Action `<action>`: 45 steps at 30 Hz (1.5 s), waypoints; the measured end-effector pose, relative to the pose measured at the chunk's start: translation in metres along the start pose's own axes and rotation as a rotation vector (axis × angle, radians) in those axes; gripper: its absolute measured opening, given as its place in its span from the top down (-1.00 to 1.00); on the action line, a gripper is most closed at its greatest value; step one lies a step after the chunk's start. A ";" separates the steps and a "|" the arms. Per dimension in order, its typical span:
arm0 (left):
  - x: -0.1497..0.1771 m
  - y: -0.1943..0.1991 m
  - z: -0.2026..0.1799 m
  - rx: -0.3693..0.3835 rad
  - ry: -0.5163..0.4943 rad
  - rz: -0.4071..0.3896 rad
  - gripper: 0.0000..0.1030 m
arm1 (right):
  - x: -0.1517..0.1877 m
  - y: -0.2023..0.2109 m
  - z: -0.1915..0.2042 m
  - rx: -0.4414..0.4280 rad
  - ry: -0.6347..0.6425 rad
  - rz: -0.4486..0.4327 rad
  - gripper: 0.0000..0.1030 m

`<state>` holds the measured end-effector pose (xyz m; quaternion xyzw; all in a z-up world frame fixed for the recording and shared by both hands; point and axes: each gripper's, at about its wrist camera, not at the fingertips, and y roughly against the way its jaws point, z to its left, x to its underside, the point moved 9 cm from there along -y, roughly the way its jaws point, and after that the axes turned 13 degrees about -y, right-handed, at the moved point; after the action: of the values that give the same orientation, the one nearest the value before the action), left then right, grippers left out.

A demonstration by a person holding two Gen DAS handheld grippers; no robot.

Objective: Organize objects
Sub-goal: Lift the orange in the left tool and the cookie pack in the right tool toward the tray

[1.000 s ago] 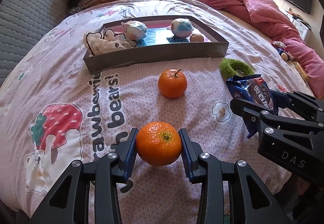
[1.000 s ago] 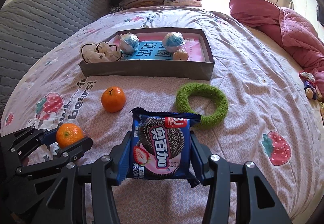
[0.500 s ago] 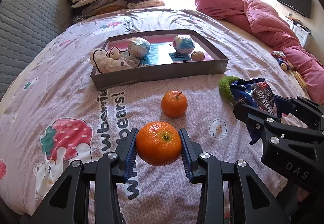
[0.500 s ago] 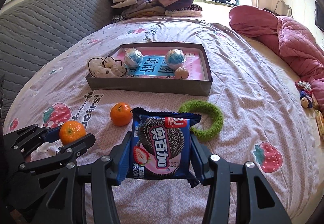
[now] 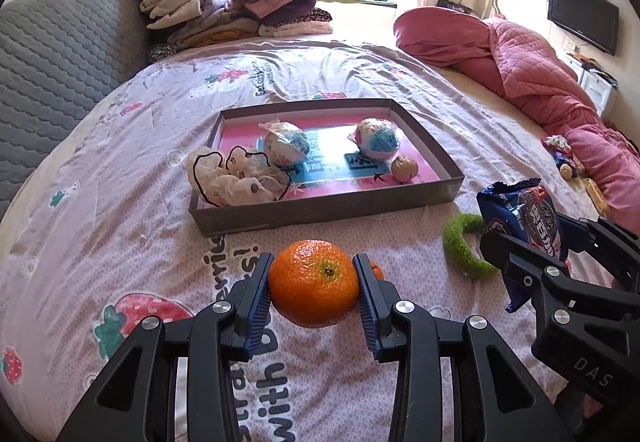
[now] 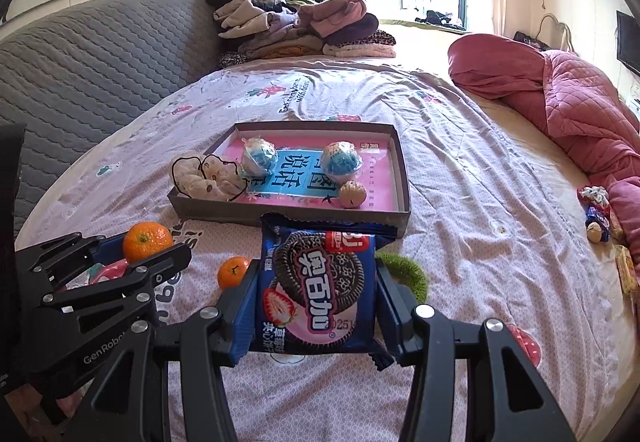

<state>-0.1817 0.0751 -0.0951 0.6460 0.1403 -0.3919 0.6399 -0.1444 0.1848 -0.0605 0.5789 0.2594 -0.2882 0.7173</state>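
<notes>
My left gripper [image 5: 313, 292] is shut on a mandarin orange [image 5: 313, 289], held above the pink bedsheet; the same orange [image 6: 147, 241] shows at the left of the right wrist view. My right gripper [image 6: 316, 306] is shut on a blue cookie packet [image 6: 316, 292], also seen from the side [image 5: 524, 214] in the left wrist view. A second orange [image 6: 233, 272] lies on the sheet between the grippers, mostly hidden behind my left finger in the left wrist view. Beyond them sits a shallow grey box [image 5: 440, 190] [image 6: 402, 178] holding two wrapped balls, a small round nut and a crumpled cloth.
A green fuzzy ring [image 5: 464, 248] [image 6: 408, 274] lies on the sheet right of the loose orange. Folded clothes [image 6: 296, 26] are piled at the bed's far end. A red quilt [image 6: 576, 98] covers the right side, with small toys [image 6: 596, 210] beside it. A grey padded headboard [image 6: 80, 70] runs along the left.
Both grippers have risen with their loads. The box and bed look farther below, and the loose orange has slipped behind my left finger.
</notes>
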 end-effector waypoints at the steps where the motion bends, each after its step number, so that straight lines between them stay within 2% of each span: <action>1: -0.003 -0.001 0.003 0.000 0.004 -0.002 0.22 | -0.003 -0.001 0.001 -0.002 0.003 -0.004 0.00; 21: -0.050 -0.008 0.041 -0.036 0.021 -0.050 0.22 | -0.069 -0.006 0.017 -0.005 0.028 -0.080 0.00; 36: -0.106 -0.004 0.083 -0.081 0.032 -0.108 0.22 | -0.122 -0.015 0.035 -0.015 0.045 -0.141 -0.01; 45: -0.119 -0.018 0.097 -0.083 0.055 -0.122 0.22 | -0.125 -0.038 0.043 -0.030 0.041 -0.118 -0.01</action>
<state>-0.3038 0.0247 -0.0145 0.6197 0.2128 -0.4061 0.6370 -0.2571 0.1508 0.0104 0.5578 0.3120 -0.3142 0.7020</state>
